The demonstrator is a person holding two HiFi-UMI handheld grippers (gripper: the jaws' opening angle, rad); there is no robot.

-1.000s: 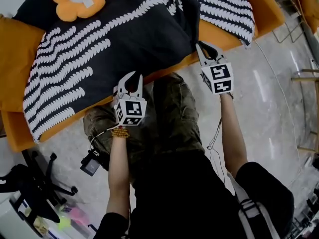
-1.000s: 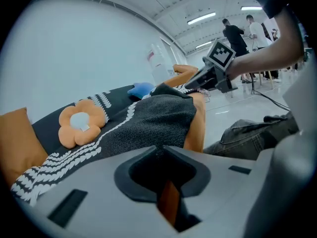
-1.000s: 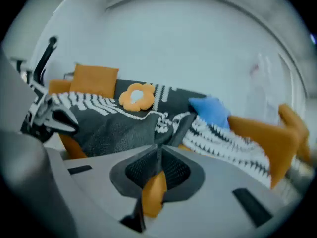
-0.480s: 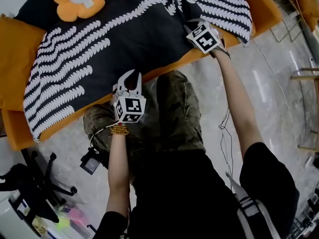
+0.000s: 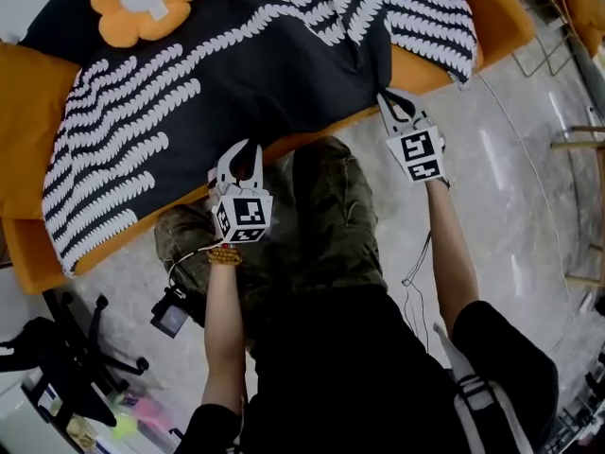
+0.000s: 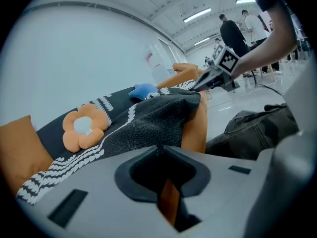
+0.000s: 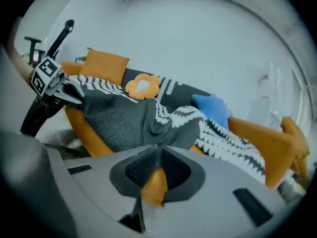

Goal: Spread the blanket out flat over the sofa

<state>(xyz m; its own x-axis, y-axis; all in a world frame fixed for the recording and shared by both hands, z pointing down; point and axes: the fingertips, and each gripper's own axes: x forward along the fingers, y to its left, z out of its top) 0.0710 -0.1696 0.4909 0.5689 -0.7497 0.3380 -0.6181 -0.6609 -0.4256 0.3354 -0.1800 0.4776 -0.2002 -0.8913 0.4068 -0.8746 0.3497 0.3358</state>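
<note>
Flower cushion (image 5: 146, 3) atop blanket (image 5: 236, 74)

The left forearm (image 5: 219, 320) and right forearm (image 5: 446, 244) are bare and reach forward and slightly downward. The left hand-held gripper (image 5: 242, 149) sits nearer the body with its marker cube facing up. Its jaws are closed on the front hem of the black blanket with white scalloped stripes (image 5: 236, 74). The right hand-held gripper (image 5: 386, 100) is stretched further out. Its jaws have just closed a little tighter and pinch the same hem.
</note>
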